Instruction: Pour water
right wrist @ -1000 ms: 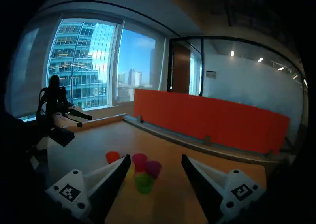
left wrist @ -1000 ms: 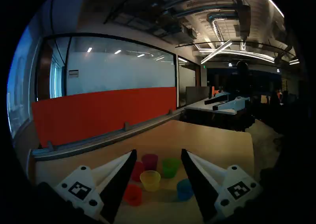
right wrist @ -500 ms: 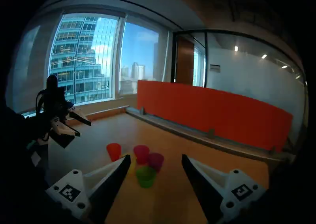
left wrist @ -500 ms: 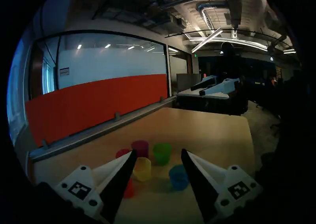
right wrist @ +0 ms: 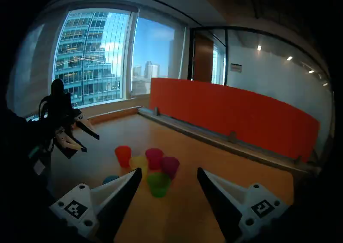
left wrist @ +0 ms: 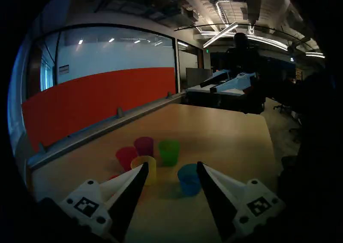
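Left gripper view: the left gripper (left wrist: 172, 165), jaws wide and empty, faces a wooden table (left wrist: 231, 131). On it, close together, stand a red cup (left wrist: 125, 156), yellow cup (left wrist: 145, 166), magenta cup (left wrist: 144, 145), green cup (left wrist: 169, 151) and blue cup (left wrist: 188, 179). Right gripper view: the right gripper (right wrist: 169, 170), also wide and empty, faces these cups.

Wood table (left wrist: 223, 131), orange partition (left wrist: 94, 93), big windows (right wrist: 94, 58), prob. office.

Orange partition (left wrist: 98, 93) along the wooden table (left wrist: 223, 131), tall windows (right wrist: 98, 58) beyond.
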The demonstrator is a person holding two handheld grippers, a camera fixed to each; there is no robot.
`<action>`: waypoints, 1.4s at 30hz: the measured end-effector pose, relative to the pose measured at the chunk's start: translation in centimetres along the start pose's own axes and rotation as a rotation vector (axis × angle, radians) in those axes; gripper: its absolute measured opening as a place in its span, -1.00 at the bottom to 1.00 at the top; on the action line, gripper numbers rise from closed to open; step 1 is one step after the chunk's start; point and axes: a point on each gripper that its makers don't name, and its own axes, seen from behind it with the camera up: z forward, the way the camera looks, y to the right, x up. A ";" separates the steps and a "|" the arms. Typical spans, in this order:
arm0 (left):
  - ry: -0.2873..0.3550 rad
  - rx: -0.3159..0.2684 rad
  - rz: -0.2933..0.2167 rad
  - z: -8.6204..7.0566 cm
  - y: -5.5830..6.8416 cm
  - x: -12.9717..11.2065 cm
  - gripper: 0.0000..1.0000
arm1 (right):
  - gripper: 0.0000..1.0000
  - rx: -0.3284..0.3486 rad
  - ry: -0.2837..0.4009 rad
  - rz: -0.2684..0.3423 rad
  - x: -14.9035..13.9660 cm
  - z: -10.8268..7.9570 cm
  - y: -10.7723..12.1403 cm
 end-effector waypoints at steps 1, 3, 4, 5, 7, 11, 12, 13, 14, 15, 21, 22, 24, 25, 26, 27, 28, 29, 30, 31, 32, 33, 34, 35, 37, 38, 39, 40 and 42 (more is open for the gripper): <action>-0.006 -0.003 -0.002 0.1 0.0 -0.3 0.65 | 1.00 0.001 -0.002 0.000 -0.1 0.1 -0.1; -0.019 -0.012 -0.005 0.4 0.3 -0.9 0.65 | 1.00 0.004 -0.005 0.003 -0.3 0.3 -0.2; -0.026 -0.018 -0.006 0.6 0.4 -1.2 0.65 | 1.00 0.006 -0.007 0.005 -0.5 0.4 -0.2; -0.032 -0.024 -0.007 0.8 0.6 -1.5 0.65 | 1.00 0.008 -0.009 0.007 -0.6 0.5 -0.2; -0.051 -0.039 -0.007 1.1 1.0 -2.2 0.65 | 1.00 0.009 -0.014 0.011 -0.9 0.8 -0.2; -0.093 -0.059 0.000 1.9 1.6 -3.7 0.65 | 1.00 0.010 -0.022 0.012 -1.4 1.2 0.0; -0.104 -0.063 0.006 2.0 1.8 -4.1 0.65 | 1.00 0.011 -0.025 0.012 -1.6 1.3 0.0; -0.114 -0.068 0.012 2.2 1.9 -4.5 0.65 | 1.00 0.013 -0.027 0.011 -1.7 1.4 0.0; -0.124 -0.072 0.018 2.3 2.1 -4.8 0.65 | 1.00 0.014 -0.029 0.011 -1.8 1.5 0.1; -0.135 -0.077 0.026 2.5 2.2 -5.2 0.65 | 1.00 0.016 -0.032 0.009 -1.9 1.6 0.0; -0.196 -0.106 0.065 3.5 3.1 -7.3 0.65 | 1.00 0.028 -0.045 0.004 -2.5 2.3 -0.2; -0.205 -0.109 0.068 3.7 3.2 -7.6 0.65 | 1.00 0.029 -0.047 0.004 -2.5 2.4 -0.2; -0.225 -0.116 0.075 4.1 3.3 -8.2 0.65 | 1.00 0.032 -0.051 0.005 -2.7 2.7 -0.2; -0.234 -0.119 0.077 4.3 3.3 -8.5 0.65 | 1.00 0.033 -0.053 0.006 -2.8 2.8 -0.1; -0.244 -0.122 0.079 4.5 3.4 -8.8 0.65 | 1.00 0.034 -0.055 0.006 -2.9 2.9 -0.1; -0.252 -0.126 0.079 4.8 3.5 -9.0 0.65 | 1.00 0.036 -0.057 0.007 -3.0 3.1 -0.1; -0.259 -0.130 0.080 5.0 3.5 -9.3 0.65 | 1.00 0.037 -0.059 0.007 -3.1 3.2 -0.1; -0.267 -0.134 0.080 5.2 3.6 -9.5 0.65 | 1.00 0.039 -0.061 0.008 -3.2 3.3 -0.1; -0.274 -0.139 0.080 5.4 3.7 -9.7 0.65 | 1.00 0.041 -0.063 0.008 -3.3 3.5 -0.1; -0.282 -0.143 0.080 5.6 3.7 -9.9 0.65 | 1.00 0.042 -0.064 0.008 -3.4 3.6 -0.1; -0.289 -0.147 0.080 5.8 3.8 -10.1 0.65 | 1.00 0.044 -0.066 0.008 -3.4 3.7 0.0; -0.296 -0.152 0.081 6.1 3.9 -10.3 0.64 | 1.00 0.045 -0.068 0.009 -3.5 3.9 0.0; -0.303 -0.157 0.083 6.3 3.9 -10.5 0.65 | 1.00 0.046 -0.069 0.010 -3.6 4.0 0.0; -0.310 -0.162 0.084 6.5 4.0 -10.7 0.65 | 1.00 0.047 -0.070 0.011 -3.6 4.2 0.1; -0.324 -0.171 0.090 7.0 4.2 -11.0 0.65 | 1.00 0.050 -0.072 0.015 -3.8 4.4 0.1; -0.332 -0.175 0.092 7.2 4.2 -11.2 0.65 | 1.00 0.051 -0.073 0.016 -3.8 4.6 0.2; -0.336 -0.179 0.096 7.5 4.4 -11.4 0.65 | 1.00 0.052 -0.074 0.019 -3.9 4.7 0.2; -0.340 -0.182 0.099 7.7 4.5 -11.5 0.65 | 1.00 0.053 -0.075 0.020 -3.9 4.8 0.3; -0.346 -0.190 0.106 8.3 4.7 -11.7 0.65 | 1.00 0.055 -0.077 0.024 -4.0 5.0 0.4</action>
